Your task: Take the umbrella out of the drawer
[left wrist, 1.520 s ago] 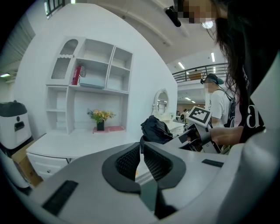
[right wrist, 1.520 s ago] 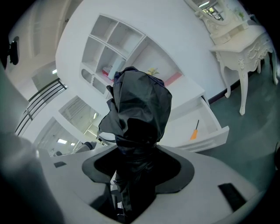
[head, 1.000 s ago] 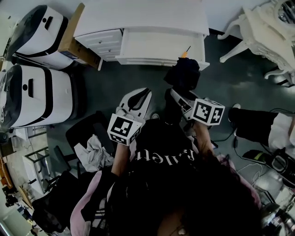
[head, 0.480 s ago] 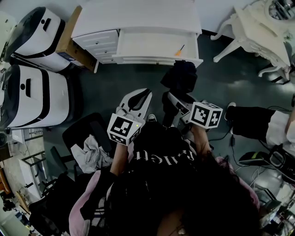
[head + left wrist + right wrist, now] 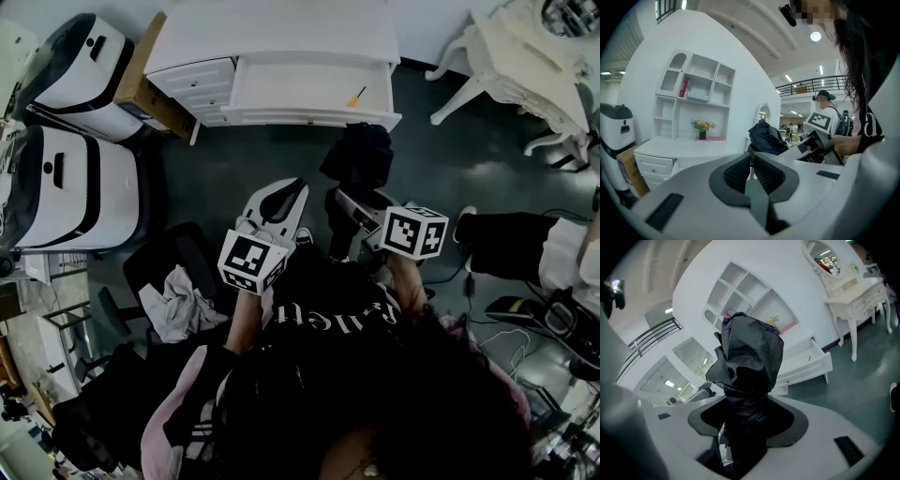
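Note:
A folded black umbrella (image 5: pixel 360 155) hangs in the air in front of the white dresser's open drawer (image 5: pixel 309 86), clear of it. My right gripper (image 5: pixel 343 201) is shut on its lower end; in the right gripper view the umbrella (image 5: pixel 748 355) stands up from between the jaws of the right gripper (image 5: pixel 747 414) and hides the pads. My left gripper (image 5: pixel 296 186) hovers just left of it, shut and holding nothing, its pads pressed together in the left gripper view (image 5: pixel 751 160). That view also shows the umbrella (image 5: pixel 766 138). A small orange item (image 5: pixel 356 97) lies in the drawer.
Two white rounded machines (image 5: pixel 70 187) and a cardboard box (image 5: pixel 141 80) stand left of the dresser. A black chair with a crumpled cloth (image 5: pixel 178 302) is at my lower left. A white vanity table (image 5: pixel 520 66) and another person's leg (image 5: pixel 520 248) are on the right.
My right gripper has drawn the umbrella back from the drawer's front edge toward me. The left gripper has stayed where it was.

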{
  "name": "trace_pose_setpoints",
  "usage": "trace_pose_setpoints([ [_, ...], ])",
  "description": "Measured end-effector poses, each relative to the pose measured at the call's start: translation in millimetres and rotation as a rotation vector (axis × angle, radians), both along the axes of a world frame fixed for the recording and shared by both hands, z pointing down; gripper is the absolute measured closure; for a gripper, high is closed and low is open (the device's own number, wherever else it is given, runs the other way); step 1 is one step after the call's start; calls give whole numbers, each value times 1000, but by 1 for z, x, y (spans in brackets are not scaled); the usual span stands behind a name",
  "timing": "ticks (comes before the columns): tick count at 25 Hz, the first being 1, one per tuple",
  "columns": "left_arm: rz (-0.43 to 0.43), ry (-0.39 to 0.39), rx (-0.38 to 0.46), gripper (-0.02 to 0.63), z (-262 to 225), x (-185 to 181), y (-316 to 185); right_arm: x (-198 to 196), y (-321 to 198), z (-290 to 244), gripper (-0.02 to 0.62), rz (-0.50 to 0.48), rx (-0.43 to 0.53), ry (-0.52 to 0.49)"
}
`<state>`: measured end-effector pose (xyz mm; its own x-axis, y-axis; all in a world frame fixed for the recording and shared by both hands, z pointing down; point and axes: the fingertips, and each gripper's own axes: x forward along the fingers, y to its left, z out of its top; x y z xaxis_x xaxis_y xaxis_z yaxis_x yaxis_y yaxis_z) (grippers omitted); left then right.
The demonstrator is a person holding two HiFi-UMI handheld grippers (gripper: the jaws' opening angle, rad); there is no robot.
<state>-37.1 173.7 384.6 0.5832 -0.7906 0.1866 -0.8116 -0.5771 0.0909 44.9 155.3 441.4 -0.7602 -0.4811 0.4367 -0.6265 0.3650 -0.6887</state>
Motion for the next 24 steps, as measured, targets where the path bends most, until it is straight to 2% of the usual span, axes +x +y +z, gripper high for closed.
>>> trace_pose_setpoints([
  [11, -8, -13, 11, 588, -4, 23, 19, 21, 18, -3, 319, -12, 13, -12],
  [24, -24, -21, 21, 588, -8, 26, 16, 24, 17, -3, 319, -33, 18, -7],
])
